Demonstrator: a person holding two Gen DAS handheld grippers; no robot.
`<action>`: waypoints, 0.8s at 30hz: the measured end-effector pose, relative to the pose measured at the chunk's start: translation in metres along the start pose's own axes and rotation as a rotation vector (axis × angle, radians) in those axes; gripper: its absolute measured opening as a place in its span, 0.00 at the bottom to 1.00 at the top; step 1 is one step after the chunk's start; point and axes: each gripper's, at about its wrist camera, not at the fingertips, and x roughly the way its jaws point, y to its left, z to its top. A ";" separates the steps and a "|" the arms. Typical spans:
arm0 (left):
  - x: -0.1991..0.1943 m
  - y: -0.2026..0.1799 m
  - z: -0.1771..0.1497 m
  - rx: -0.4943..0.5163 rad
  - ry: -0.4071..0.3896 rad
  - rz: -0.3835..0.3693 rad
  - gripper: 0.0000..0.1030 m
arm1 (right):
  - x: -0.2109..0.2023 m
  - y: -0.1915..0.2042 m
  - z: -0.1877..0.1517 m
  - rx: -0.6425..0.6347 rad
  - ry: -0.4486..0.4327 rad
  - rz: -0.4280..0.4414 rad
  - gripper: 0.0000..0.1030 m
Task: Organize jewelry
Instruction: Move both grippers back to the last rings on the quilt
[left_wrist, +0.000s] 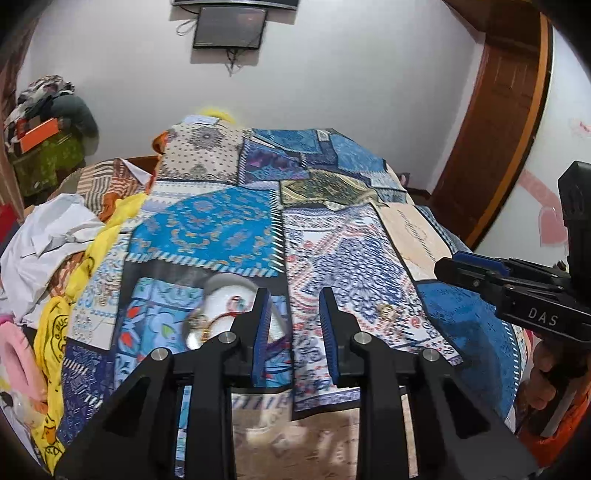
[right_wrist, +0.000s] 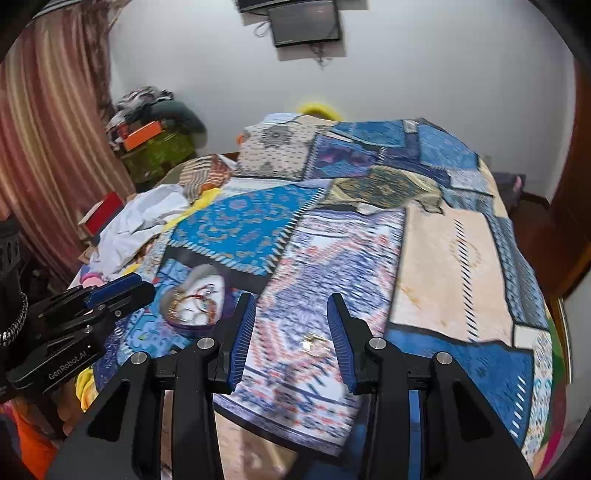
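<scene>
Both grippers empty, fingers spread: left gripper (left_wrist: 293, 325), right gripper (right_wrist: 291, 332). Gold ring (right_wrist: 313, 344) lies on bedspread (right_wrist: 443, 258); heart-shaped dish (right_wrist: 195, 295) holds jewelry.

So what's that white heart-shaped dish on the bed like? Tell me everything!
The white heart-shaped dish looks like glazed ceramic, with a grey-looking rim. It lies flat on the blue patterned patchwork blanket, near the bed's left side. Inside sit blurred jewelry pieces: reddish bangles and something gold-coloured. No gripper touches it; the left gripper hangs open just before it. A small gold piece lies apart on the blanket, between the open right gripper's fingers.
</scene>
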 end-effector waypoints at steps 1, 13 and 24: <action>0.003 -0.004 0.000 0.006 0.007 -0.005 0.25 | -0.002 -0.004 -0.001 0.008 0.002 -0.005 0.36; 0.049 -0.045 -0.009 0.071 0.121 -0.073 0.25 | 0.004 -0.062 -0.029 0.123 0.068 -0.027 0.36; 0.086 -0.064 -0.022 0.113 0.221 -0.121 0.25 | 0.027 -0.057 -0.043 0.071 0.139 -0.009 0.36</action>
